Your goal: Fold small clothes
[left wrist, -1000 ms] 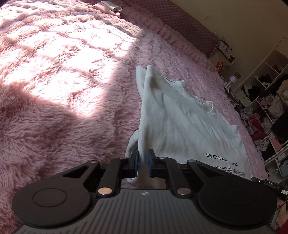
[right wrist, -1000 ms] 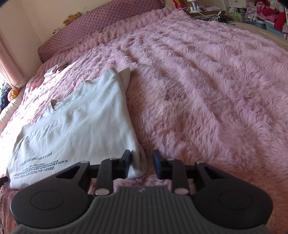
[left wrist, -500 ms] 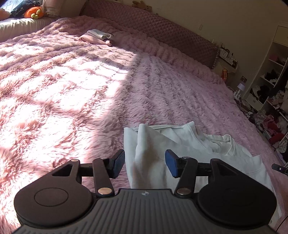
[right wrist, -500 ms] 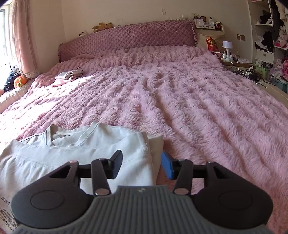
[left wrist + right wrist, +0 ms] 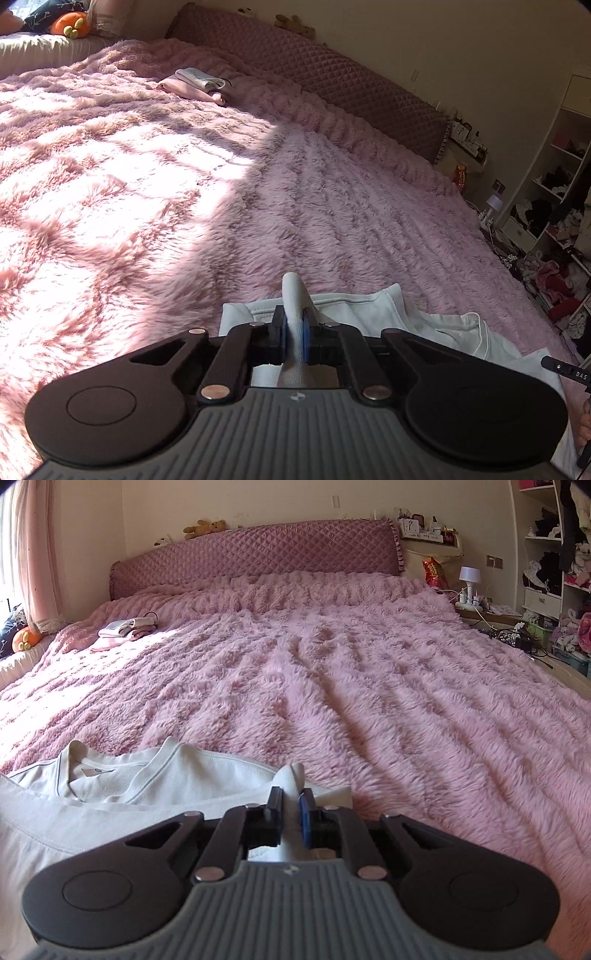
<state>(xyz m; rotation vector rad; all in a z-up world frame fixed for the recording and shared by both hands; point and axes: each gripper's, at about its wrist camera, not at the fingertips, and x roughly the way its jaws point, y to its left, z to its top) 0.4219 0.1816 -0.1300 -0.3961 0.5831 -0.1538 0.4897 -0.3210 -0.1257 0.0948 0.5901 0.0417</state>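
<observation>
Both claws have closed on the shirt since a moment ago.
Left claw and right claw each pinch a fold of the white shirt, collar toward the headboard.

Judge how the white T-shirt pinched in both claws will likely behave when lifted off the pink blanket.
The white T-shirt will probably hang limp: it bunches where the left claw and right claw pinch it. It looks light, thin knit. The fluffy pink blanket may drag slightly at it.
</observation>
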